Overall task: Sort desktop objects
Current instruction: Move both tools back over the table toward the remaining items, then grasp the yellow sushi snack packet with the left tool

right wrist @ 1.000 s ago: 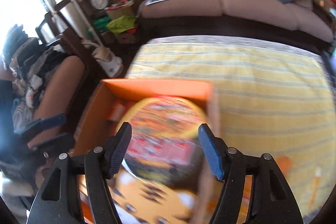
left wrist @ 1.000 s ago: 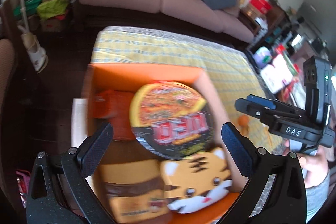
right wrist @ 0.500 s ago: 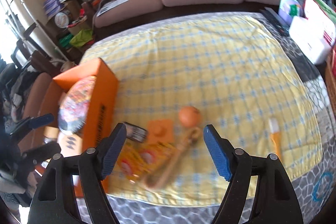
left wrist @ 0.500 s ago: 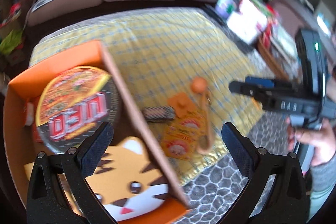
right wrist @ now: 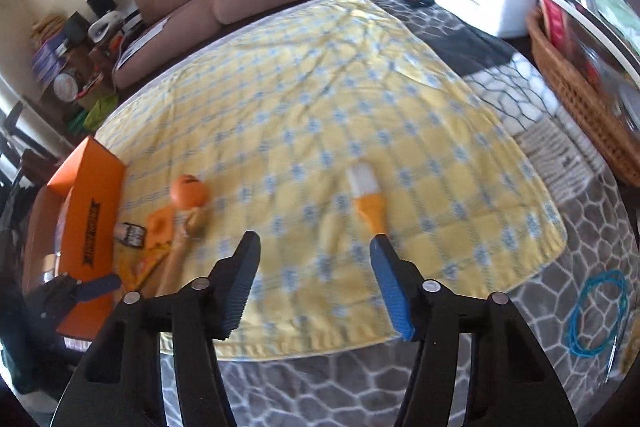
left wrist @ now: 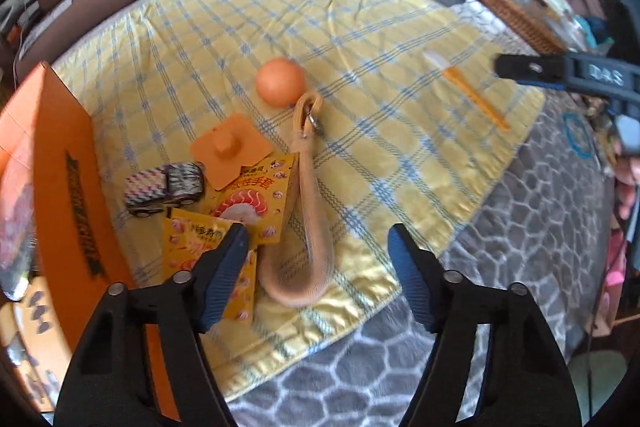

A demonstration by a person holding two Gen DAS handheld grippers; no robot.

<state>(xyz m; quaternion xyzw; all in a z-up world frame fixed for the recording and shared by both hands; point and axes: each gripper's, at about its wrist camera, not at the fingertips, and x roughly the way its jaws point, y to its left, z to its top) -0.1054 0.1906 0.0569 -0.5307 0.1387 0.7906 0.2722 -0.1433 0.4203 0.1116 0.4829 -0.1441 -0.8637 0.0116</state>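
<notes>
The left gripper (left wrist: 316, 251) is held above the tan strap loop (left wrist: 304, 227), jaws spread and just narrowed, the strap seen between the fingers but not pinched. The right gripper (right wrist: 314, 275) is held over bare yellow checked cloth (right wrist: 320, 99), jaws likewise just narrowed, nothing gripped, the orange brush (right wrist: 366, 195) lying just beyond its right finger. The orange ball (left wrist: 280, 82), toy car (left wrist: 166, 187) and snack packets (left wrist: 248, 203) are noted beside the orange box (left wrist: 64, 167).
</notes>
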